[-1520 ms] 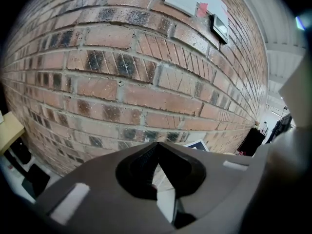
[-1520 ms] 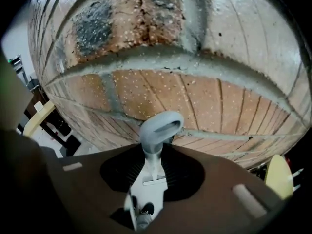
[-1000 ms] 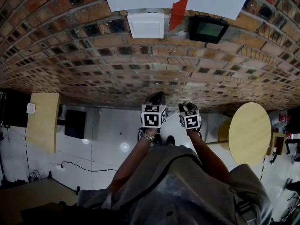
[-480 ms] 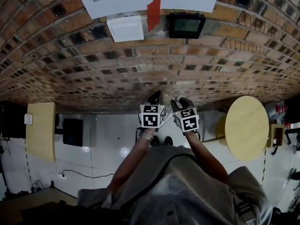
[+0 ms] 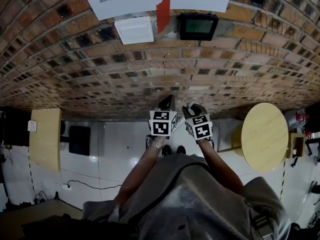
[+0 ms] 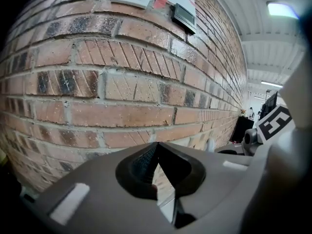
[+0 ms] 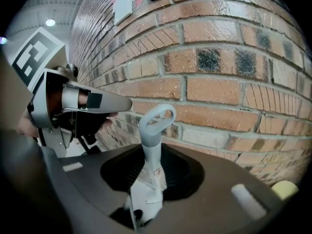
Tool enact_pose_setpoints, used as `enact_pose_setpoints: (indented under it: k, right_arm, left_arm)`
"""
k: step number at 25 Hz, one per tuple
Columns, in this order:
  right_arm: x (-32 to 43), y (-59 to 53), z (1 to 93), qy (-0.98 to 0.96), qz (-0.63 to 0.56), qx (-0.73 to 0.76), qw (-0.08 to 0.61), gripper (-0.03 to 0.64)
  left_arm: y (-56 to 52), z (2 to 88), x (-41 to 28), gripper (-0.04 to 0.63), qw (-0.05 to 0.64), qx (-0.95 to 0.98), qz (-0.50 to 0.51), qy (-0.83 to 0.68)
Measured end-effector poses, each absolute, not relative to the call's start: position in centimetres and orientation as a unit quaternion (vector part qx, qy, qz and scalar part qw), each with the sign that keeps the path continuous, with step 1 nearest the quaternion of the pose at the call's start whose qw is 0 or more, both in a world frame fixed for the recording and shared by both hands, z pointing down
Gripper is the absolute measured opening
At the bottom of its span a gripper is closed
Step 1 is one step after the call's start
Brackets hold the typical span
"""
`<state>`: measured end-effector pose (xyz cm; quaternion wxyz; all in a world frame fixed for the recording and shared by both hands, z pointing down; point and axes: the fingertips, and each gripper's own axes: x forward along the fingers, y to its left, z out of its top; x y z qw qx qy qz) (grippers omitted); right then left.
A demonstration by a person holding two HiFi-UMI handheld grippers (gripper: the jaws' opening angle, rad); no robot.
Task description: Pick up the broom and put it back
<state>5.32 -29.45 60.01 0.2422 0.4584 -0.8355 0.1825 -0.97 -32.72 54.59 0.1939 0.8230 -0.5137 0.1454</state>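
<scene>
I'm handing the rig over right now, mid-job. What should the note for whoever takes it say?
Left gripper: shut, empty, close to the brick wall.
Right gripper: shut on the broom handle, with the loop end pointing towards the wall.
Done: the broom is picked up and in hand.
Left: put it back. No hook or stand shows in any view, so find its place first.

Cool light comes down from ceiling lamps [image 6: 282, 9], flat and even, so the brick wall [image 5: 150, 69] shows only soft shadow. From the head view the room looks dim, with small glare spots on the white floor [image 5: 115, 149]. All 3 views bow hard at the edges, and the 2 gripper views go black in the corners. The broom handle [image 7: 155, 140] is sharp at its loop and blurred nearest the lens.
</scene>
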Motion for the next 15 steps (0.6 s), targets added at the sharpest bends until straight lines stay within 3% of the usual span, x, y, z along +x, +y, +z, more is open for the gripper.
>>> enact_pose_setpoints:
  k: [7,15]
  right_arm:
    - [5.4,-29.8,61.5,-0.829,0.203,0.458,0.248,0.098]
    - [6.2,-31.2,70.2,-0.797,0.264,0.467,0.277,0.098]
  left_arm:
    - [-32.6,54.7,-1.6,0.005,0.195,0.819,0.151,-0.517]
    - [-31.3,54.6,-2.4,0.005,0.203,0.809,0.157,-0.529]
